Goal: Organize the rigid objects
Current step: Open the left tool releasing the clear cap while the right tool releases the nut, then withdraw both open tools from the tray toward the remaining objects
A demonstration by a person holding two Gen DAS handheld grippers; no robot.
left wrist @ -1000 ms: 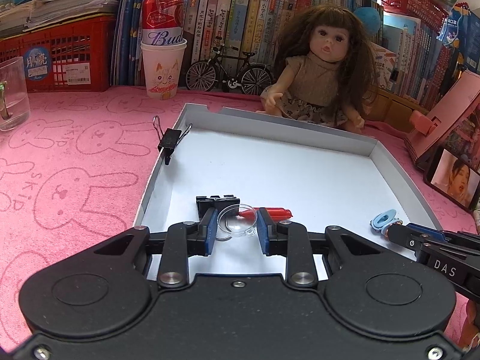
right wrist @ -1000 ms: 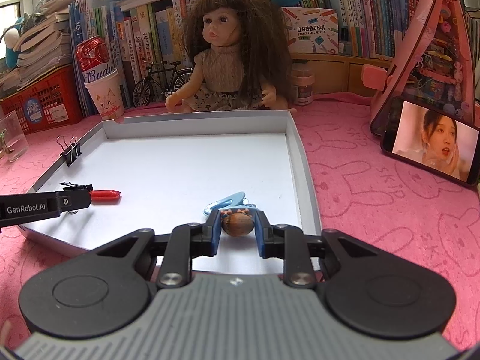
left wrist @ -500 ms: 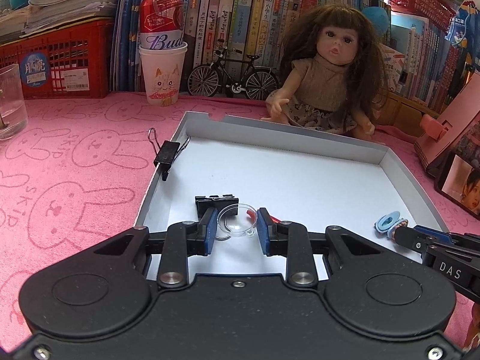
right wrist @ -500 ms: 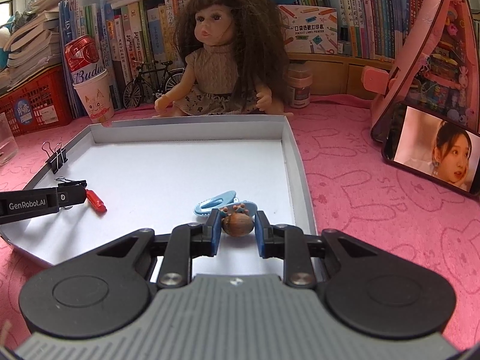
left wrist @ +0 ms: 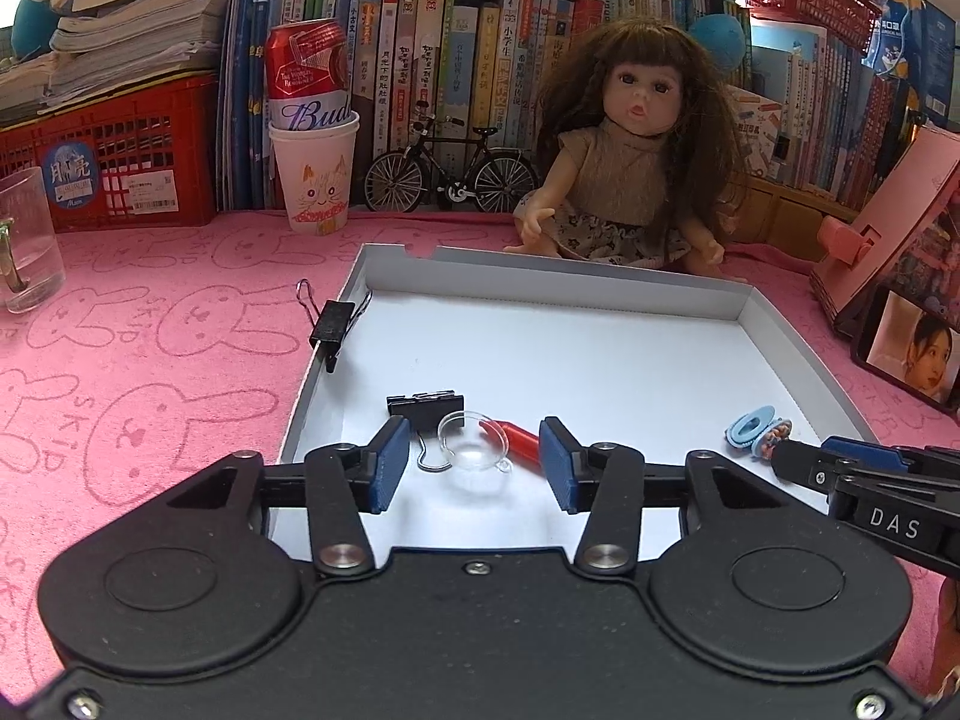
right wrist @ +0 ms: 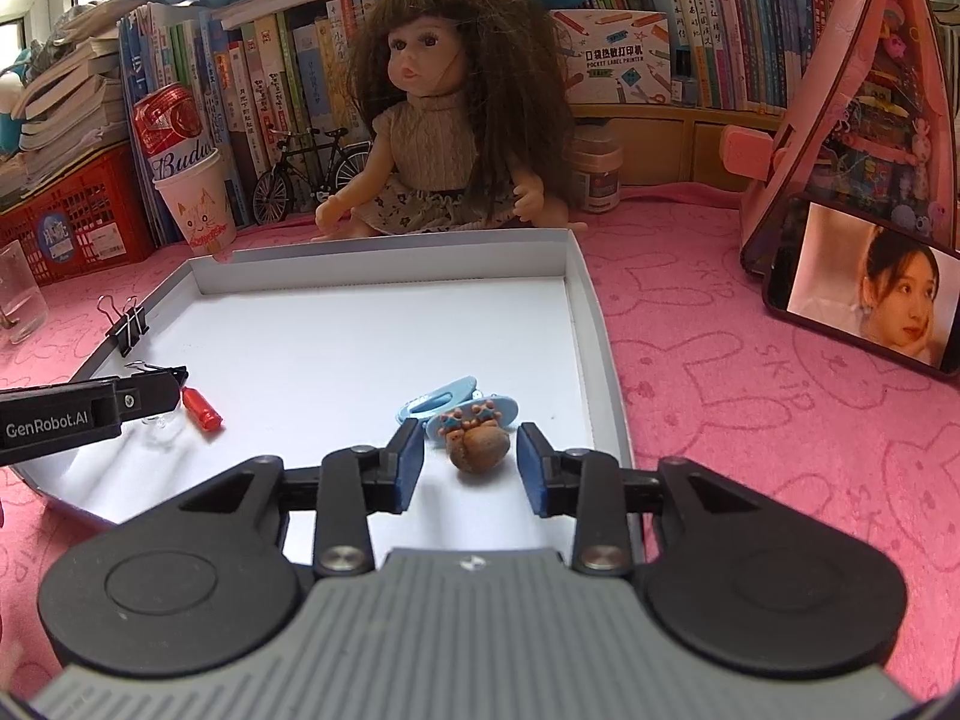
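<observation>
Left wrist view: left gripper (left wrist: 474,461) jaws opening, blue ribbed pads clear of the clear plastic suction cup (left wrist: 474,450) lying between them on the white tray (left wrist: 600,354) floor. A black binder clip (left wrist: 427,409) just left of it and a red cap-like piece (left wrist: 521,437) behind it show properly only here. Right wrist view: right gripper (right wrist: 470,461) jaws opening too, with the brown rounded figurine (right wrist: 478,453) between the pads, touching neither, near the tray's right wall; a glossy blue hair clip (right wrist: 441,397) sits touching its far side. Second binder clip (left wrist: 332,324) is clamped on the tray's left rim. Far: long-haired doll (right wrist: 444,120) on pink bunny-print cloth (left wrist: 150,324), and only this view shows the jar (right wrist: 595,175) beside her.
</observation>
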